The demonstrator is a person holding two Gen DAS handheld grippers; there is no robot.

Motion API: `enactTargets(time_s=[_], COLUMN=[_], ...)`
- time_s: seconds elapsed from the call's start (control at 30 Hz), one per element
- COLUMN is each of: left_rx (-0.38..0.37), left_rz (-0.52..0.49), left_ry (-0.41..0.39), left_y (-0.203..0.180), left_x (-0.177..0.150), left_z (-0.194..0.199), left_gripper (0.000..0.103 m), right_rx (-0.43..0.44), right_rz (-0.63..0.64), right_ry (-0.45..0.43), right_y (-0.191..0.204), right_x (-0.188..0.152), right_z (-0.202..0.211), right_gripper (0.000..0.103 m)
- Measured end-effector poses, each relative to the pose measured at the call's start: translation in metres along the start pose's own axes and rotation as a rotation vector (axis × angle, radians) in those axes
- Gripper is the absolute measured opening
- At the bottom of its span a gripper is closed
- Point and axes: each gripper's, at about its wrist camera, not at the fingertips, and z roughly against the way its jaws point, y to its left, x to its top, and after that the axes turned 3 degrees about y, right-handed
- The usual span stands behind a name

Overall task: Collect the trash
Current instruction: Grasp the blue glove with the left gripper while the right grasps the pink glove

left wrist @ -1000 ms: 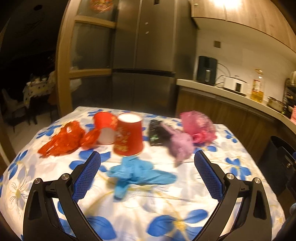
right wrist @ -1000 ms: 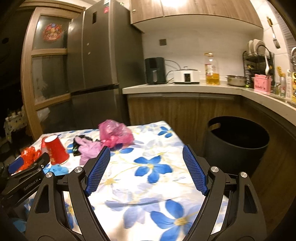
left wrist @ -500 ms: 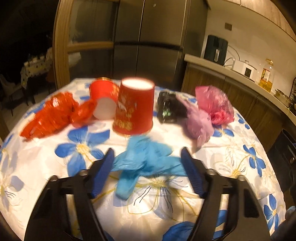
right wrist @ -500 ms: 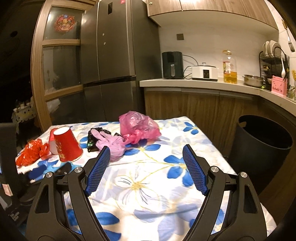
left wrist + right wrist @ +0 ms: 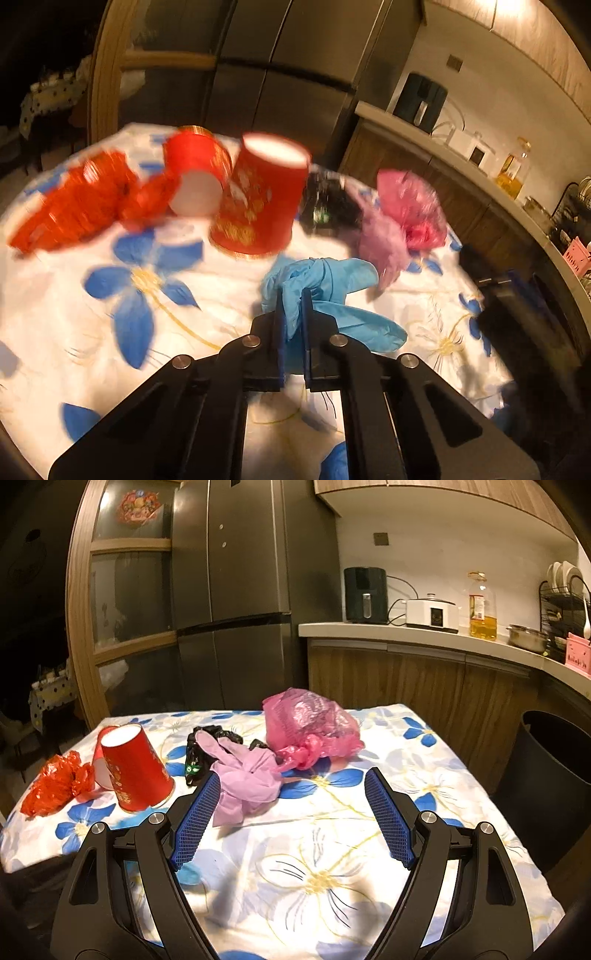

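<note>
While the left gripper (image 5: 292, 314) sat clamped on the blue glove (image 5: 325, 291), whose loose fingers trailed toward 4 o'clock over the surface (image 5: 207, 295), the right gripper (image 5: 290, 812) hung spread and empty. Judging by the right view, the black bin (image 5: 550, 775) stood off the surface's right edge at 3 o'clock, with open cloth between; the red cup (image 5: 260, 195) stood close at 11 o'clock.

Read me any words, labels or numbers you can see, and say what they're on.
None can be read.
Upright red cup: gold print, blurred.
Oil bottle: label too small.
Black wrapper: green mark, illegible.
Red door decoration: too small.
Pink box: markings too small.
</note>
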Motion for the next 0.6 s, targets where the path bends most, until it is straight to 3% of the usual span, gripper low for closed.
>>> enactTargets(time_s=[0.17, 0.33, 0.47, 0.6], left_rx=[0.041, 0.048, 0.05, 0.048], left_rz=[-0.023, -0.009, -0.012, -0.015], left_ry=[-0.123, -0.135, -0.141, -0.141], left_y=[0.004, 0.011, 0.013, 0.015], left_x=[0.014, 0.023, 0.027, 0.027], left_z=[0.03, 0.036, 0.035, 0.034], left_gripper=[0.006, 0.006, 0.006, 0.006], right_rx=[0.016, 0.03, 0.033, 0.025], right_rz=[0.008, 0.032, 0.062, 0.068], right_ry=[0.041, 0.074, 0.102, 0.155], right_y=[0.011, 0.028, 0.039, 0.042], right_x=[0.002, 0.004, 0.003, 0.0], right_z=[-0.022, -0.042, -0.054, -0.068], right_gripper=[0.079, 0.074, 0.065, 0.044])
